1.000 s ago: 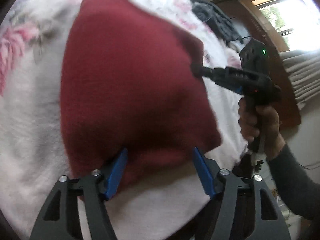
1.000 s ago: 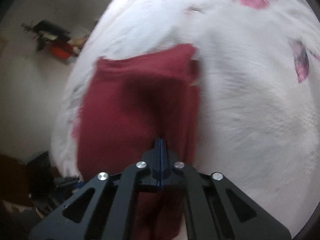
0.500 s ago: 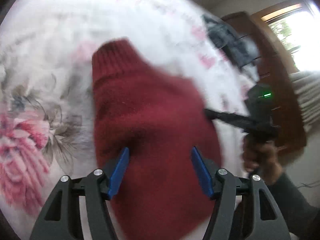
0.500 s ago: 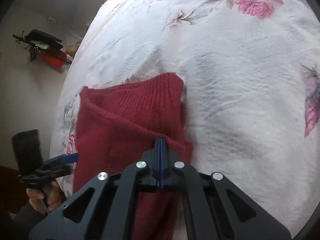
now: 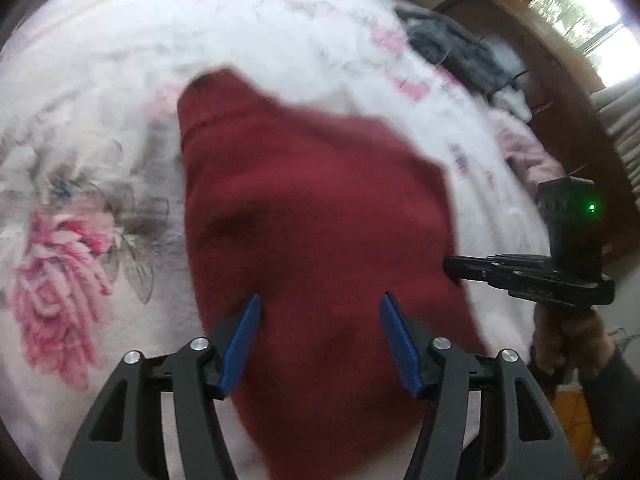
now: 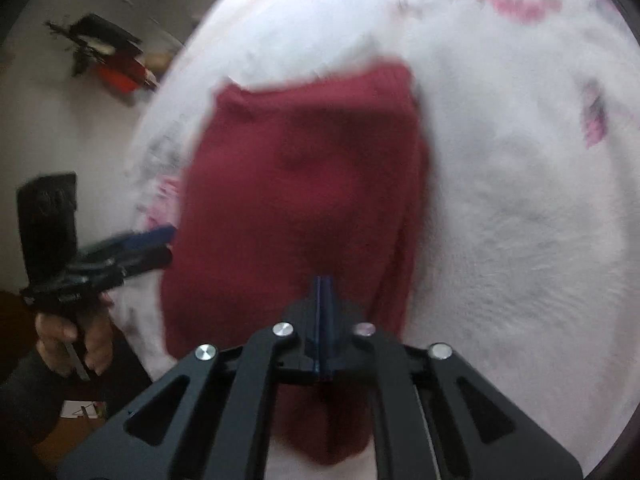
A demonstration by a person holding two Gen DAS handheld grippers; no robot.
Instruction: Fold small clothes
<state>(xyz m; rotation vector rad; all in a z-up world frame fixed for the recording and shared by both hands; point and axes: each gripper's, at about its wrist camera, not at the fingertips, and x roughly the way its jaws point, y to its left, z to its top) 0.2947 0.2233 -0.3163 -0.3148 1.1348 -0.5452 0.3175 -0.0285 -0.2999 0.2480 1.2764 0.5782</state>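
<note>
A dark red knitted sweater (image 5: pixel 316 216) lies on the floral bedspread (image 5: pixel 80 184), its long axis running from 6 to 12 o'clock ahead of the left claw (image 5: pixel 320 340), which hangs released above it. The right claw (image 6: pixel 323 320) is clenched on its near edge.

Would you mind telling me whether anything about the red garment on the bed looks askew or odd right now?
The red knit garment lies skewed on the floral bedspread, its outline lopsided and its edges not lined up. The right gripper is shut on one edge, and the left gripper is open above it. No damage shows.
</note>
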